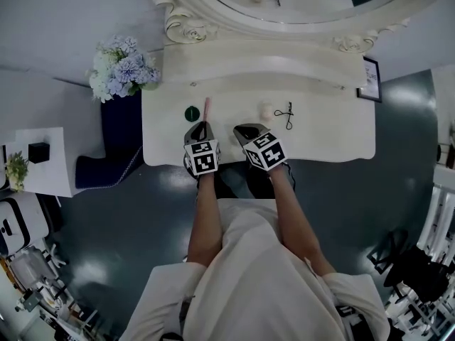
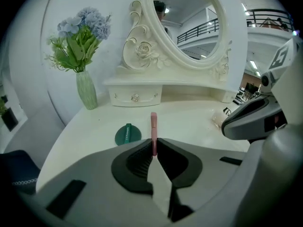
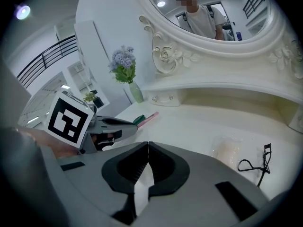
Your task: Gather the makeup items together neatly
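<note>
Left jaws: left gripper [image 2: 154,146] closed on the near end of the pink stick [image 2: 153,124], far end toward the mirror [image 2: 187,22].
Right jaws: right gripper [image 3: 148,146] pressed fully together, nothing between.
Pink stick's place: left of the middle of the bench [image 1: 327,137], a little back from the front edge, just beside the green disc [image 2: 127,134].
Other makeup: clear packet [image 3: 230,150] and lash curler [image 3: 258,163] side by side right of the middle, well apart from stick and disc.
Step in hand: probably bringing the stick to a common spot, with two separate clusters not yet joined.
Doing it well: firm pinch on so thin a stick; level carry to avoid swivel in the tips; placement parallel to its neighbours; release only after full contact with the bench, given a likely roll otherwise.
Left gripper view alone: the pinch itself on the stick's end, the band across the disc, the vase of flowers [image 2: 86,90] by the back left corner.
Right gripper view alone: packet and curler close up; no sight of the pinch, hidden behind the left gripper's body.
Head view alone: whole layout and the gap between the clusters; jaw tips too small to read there.
</note>
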Demonstrator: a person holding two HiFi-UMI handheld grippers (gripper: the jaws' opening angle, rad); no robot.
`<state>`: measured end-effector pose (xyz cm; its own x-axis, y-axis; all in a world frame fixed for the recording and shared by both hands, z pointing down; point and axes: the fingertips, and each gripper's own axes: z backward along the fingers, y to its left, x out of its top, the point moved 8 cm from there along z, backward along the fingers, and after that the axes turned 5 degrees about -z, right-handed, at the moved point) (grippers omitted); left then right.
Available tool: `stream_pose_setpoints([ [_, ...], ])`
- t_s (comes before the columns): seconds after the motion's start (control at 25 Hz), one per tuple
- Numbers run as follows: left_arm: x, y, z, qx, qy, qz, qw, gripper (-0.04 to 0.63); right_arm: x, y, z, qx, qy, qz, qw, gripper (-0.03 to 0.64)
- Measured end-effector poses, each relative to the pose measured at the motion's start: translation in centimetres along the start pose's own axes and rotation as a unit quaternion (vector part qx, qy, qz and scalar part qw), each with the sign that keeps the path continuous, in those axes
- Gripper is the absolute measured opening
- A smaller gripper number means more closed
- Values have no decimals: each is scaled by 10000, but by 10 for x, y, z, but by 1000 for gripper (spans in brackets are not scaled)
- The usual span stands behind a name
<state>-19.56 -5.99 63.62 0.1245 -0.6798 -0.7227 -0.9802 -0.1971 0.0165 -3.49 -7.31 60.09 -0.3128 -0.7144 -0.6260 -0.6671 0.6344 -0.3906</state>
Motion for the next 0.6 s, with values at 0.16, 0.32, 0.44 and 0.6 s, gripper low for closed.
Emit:
stream_pose_setpoints([
  [0.16, 6, -21, 3, 184, -84, 123, 9997, 41, -5, -8, 10, -14, -35, 26, 10000, 40],
  [0.32, 6, -49, 3, 326, -134, 292, 9990, 41, -12, -22, 28, -115, -103, 11, 9999, 40],
  [0.44, 2, -68, 0, 431, -148, 423, 9981, 41, -17, -34, 40, -191, -158, 7, 9997, 40],
  [0.6, 4, -88, 0, 508, -123, 637, 9966, 41, -20, -49, 54, -288, -236, 9, 9993, 40],
])
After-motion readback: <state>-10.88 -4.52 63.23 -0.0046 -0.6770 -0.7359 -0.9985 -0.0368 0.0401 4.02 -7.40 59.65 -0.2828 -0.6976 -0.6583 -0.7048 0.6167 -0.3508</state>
